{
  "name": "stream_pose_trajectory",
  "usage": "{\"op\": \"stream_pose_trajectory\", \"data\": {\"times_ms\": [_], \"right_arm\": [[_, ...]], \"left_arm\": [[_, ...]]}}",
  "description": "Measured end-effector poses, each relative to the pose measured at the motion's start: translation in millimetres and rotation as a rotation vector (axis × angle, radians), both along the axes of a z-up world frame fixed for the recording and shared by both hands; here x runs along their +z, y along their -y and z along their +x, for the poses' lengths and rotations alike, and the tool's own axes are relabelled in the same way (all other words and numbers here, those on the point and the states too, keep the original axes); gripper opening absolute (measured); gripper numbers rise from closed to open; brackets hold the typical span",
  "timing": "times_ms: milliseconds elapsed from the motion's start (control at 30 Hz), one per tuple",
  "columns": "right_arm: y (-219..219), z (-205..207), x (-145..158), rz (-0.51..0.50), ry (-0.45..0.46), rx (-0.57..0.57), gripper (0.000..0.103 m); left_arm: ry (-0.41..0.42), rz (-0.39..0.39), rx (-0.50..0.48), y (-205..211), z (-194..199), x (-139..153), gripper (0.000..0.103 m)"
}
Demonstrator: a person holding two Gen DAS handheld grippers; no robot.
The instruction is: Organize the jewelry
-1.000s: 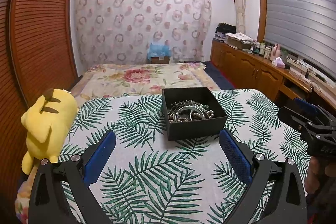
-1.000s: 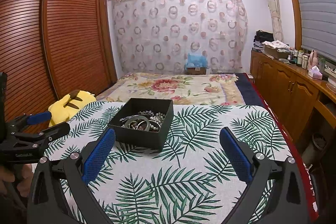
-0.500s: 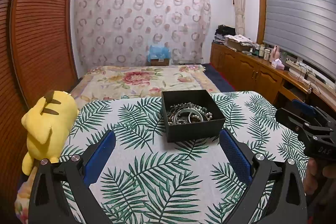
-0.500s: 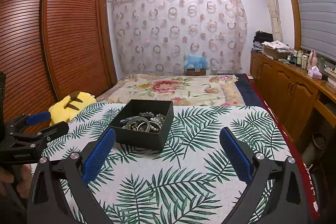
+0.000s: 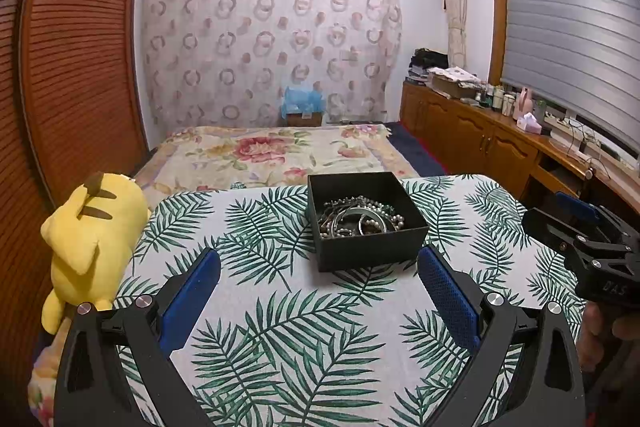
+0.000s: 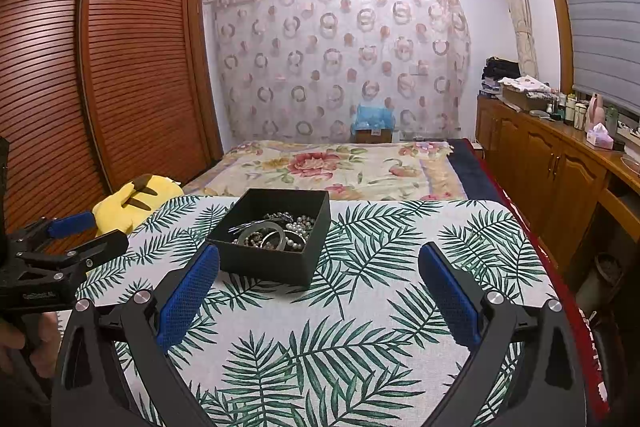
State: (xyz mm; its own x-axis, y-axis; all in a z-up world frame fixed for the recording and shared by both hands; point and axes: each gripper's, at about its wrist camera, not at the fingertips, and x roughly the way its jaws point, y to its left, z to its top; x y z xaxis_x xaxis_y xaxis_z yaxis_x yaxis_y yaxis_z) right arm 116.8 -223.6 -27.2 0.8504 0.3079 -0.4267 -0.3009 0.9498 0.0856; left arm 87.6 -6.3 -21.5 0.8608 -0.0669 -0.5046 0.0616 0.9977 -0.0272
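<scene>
A black open box [image 5: 372, 247] [image 6: 268, 263] sits on a table with a palm-leaf cloth [image 5: 280, 307] [image 6: 360, 307]. Inside it lies a tangle of jewelry [image 5: 360, 219] [image 6: 276, 233]: pearl strands, silver bangles and chains. My left gripper [image 5: 320, 275] hovers open above the cloth, just short of the box, nothing between its blue pads. My right gripper [image 6: 320, 279] is also open and holds nothing, with the box ahead and to the left of its gap. Each gripper shows in the other's view, the right [image 5: 576, 227] at the right edge, the left [image 6: 76, 231] at the left edge.
A yellow plush toy [image 5: 88, 231] [image 6: 136, 199] leans at the table's left edge. Beyond the table is a bed with a floral cover [image 5: 264, 155]. A slatted wooden wardrobe [image 6: 100, 75] stands left, a wooden cabinet with clutter [image 5: 480, 131] runs along the right.
Both grippers have drifted slightly back and up, so the box sits a little lower and farther in both views. Both stay open, and the box has not moved on the cloth.
</scene>
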Motion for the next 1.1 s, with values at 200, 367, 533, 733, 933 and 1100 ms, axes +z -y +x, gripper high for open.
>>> {"op": "stream_pose_trajectory", "data": {"times_ms": [200, 367, 533, 733, 933, 1100], "right_arm": [[-0.3, -0.5, -0.3, 0.001, 0.001, -0.001, 0.100], [-0.8, -0.9, -0.3, 0.001, 0.002, -0.001, 0.100], [-0.8, -1.0, -0.3, 0.001, 0.001, -0.001, 0.100], [-0.6, -1.0, -0.5, 0.002, 0.001, -0.002, 0.100], [-0.3, -1.0, -0.6, 0.001, 0.001, -0.001, 0.100], [0.2, -0.9, -0.9, 0.002, 0.002, -0.002, 0.100]], "left_arm": [[0.004, 0.000, 0.003, 2.1, -2.3, 2.9, 0.095], [0.004, -0.001, 0.003, 2.1, -2.2, 2.7, 0.095], [0.002, -0.001, 0.004, 2.3, -2.7, 3.0, 0.095], [0.001, -0.002, 0.002, 3.4, -2.3, 3.8, 0.095], [0.002, -0.003, 0.003, 1.1, -3.2, 2.8, 0.095], [0.003, -0.002, 0.003, 0.7, -3.5, 2.4, 0.095]]}}
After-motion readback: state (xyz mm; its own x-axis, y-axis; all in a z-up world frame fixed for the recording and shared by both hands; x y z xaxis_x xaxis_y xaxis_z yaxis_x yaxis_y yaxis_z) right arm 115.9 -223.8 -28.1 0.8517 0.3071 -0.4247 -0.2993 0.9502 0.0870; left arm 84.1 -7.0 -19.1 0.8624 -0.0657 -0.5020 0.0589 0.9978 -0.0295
